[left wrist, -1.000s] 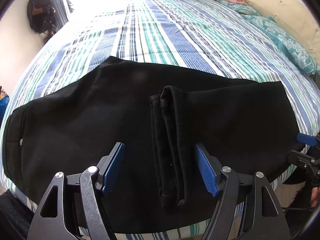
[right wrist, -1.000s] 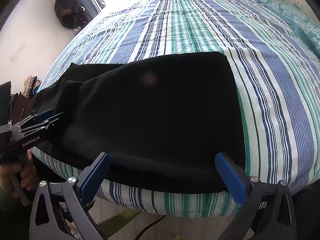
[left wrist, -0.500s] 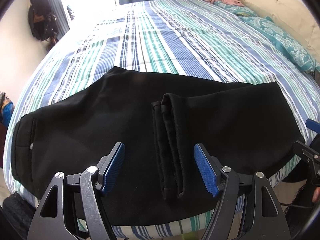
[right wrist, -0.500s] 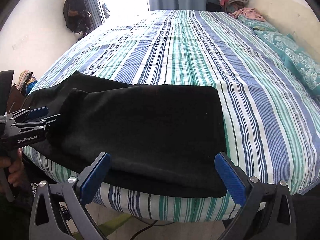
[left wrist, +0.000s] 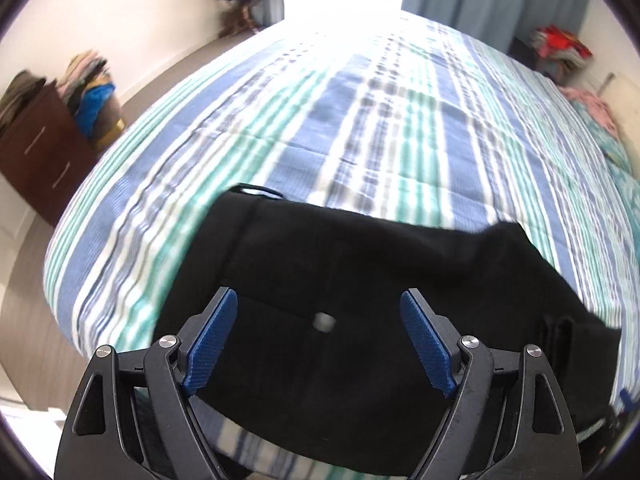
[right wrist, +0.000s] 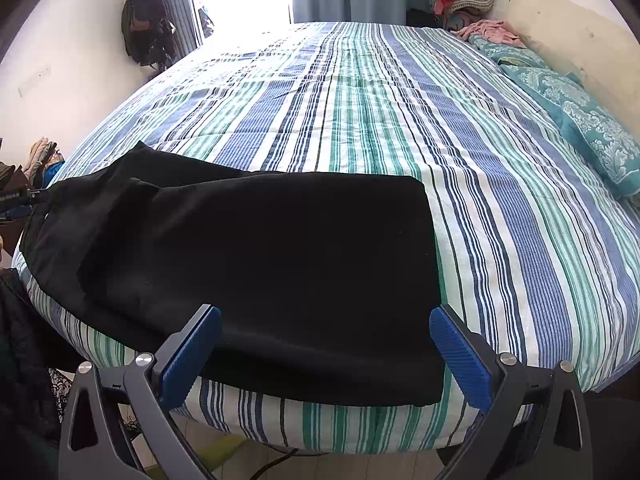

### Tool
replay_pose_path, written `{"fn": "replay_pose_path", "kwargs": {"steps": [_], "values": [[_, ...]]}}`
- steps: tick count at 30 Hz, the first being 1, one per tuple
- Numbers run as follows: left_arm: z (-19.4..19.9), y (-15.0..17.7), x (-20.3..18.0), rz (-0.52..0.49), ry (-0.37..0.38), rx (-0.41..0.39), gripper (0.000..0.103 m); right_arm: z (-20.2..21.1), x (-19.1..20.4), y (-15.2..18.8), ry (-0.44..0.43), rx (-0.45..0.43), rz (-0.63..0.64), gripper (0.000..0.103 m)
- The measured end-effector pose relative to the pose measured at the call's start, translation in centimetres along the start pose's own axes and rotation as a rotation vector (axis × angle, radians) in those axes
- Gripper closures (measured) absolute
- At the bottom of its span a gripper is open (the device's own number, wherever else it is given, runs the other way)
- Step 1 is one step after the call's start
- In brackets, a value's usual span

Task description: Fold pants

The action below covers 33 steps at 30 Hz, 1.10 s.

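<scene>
Pants (right wrist: 256, 264), black, lying along near edge of bed (right wrist: 500, 208), already doubled lengthwise w/ hem end brought back partway over legs, fold edge squared off at right in right wrist view. Waistband end w/ button (left wrist: 325, 322) sitting straight ahead of left gripper (left wrist: 320, 346) in left wrist view; picture blurred there, so finer detail not readable. Left jaws just been opening, now spread wide w/ nothing between pads, hanging above cloth, not touching as far as can be told. Right gripper (right wrist: 325, 354) hanging over near-right corner of folded part, jaws spread wide too, empty, pads apart from cloth. Step in hand, prob.: lining up for next fold, waist end over middle. Next move calling for: dropping left jaws onto waistband edge, pinching all layers together, lifting & carrying across toward right while keeping edges matched; right side prob. pinning or smoothing folded part so no slipping off bed edge.
</scene>
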<state>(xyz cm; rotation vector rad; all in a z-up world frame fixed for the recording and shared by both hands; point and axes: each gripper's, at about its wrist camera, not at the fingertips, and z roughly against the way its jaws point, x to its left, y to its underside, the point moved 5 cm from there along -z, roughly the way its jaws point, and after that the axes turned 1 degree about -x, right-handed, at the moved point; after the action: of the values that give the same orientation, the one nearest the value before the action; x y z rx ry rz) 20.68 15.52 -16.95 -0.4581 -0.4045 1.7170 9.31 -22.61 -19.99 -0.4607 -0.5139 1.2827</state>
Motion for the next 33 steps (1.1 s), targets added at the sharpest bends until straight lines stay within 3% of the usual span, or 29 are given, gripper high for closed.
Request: {"fn": "replay_pose_path", "kwargs": {"steps": [4,7,9,11,14,16,17,18,21,24,28,33], "values": [[-3.6,-2.1,7.1,0.172,-0.005,0.145,0.013,-0.4,1.0,0.0,-0.010,0.005,0.038,0.000],[-6.5,-1.4,7.2,0.159,0.080,0.241,0.013,-0.5,1.6,0.0,-0.009,0.007,0.061,0.000],[-8.2,-0.9,6.6,0.158,0.129,0.283,0.005,-0.4,1.8,0.1,-0.009,0.005,0.070,0.000],[-9.5,-0.8,6.7,0.184,0.170,0.323,0.000,-0.3,1.9,0.1,-0.006,0.002,0.075,0.000],[-10.2,-0.4,7.1,0.230,0.241,0.373,0.000,0.0,1.7,0.2,-0.002,-0.004,0.070,0.000],[-9.7,-0.1,6.7,0.211,0.258,0.411,0.006,0.0,1.4,0.2,0.000,-0.004,0.056,0.000],[-9.2,0.1,6.3,0.194,0.280,0.421,0.027,-0.1,1.2,0.1,0.001,-0.003,0.048,0.000],[-8.7,0.3,5.7,0.198,0.332,0.434,0.059,-0.1,1.0,0.1,0.001,-0.002,0.038,0.000],[-6.5,0.2,5.9,0.260,0.284,0.422,0.086,-0.2,0.6,-0.2,-0.004,-0.003,0.014,0.000],[-2.8,-0.4,4.8,0.331,0.356,0.358,0.090,-0.1,0.4,-0.4,-0.016,-0.011,0.003,0.000],[2.7,-1.1,1.6,0.400,0.544,0.311,0.092,0.2,0.3,-0.9,-0.032,-0.035,-0.009,0.000],[7.7,-0.5,-6.0,0.359,0.693,0.312,0.093,1.0,-0.6,-1.4,-0.058,-0.068,-0.068,0.000]]}}
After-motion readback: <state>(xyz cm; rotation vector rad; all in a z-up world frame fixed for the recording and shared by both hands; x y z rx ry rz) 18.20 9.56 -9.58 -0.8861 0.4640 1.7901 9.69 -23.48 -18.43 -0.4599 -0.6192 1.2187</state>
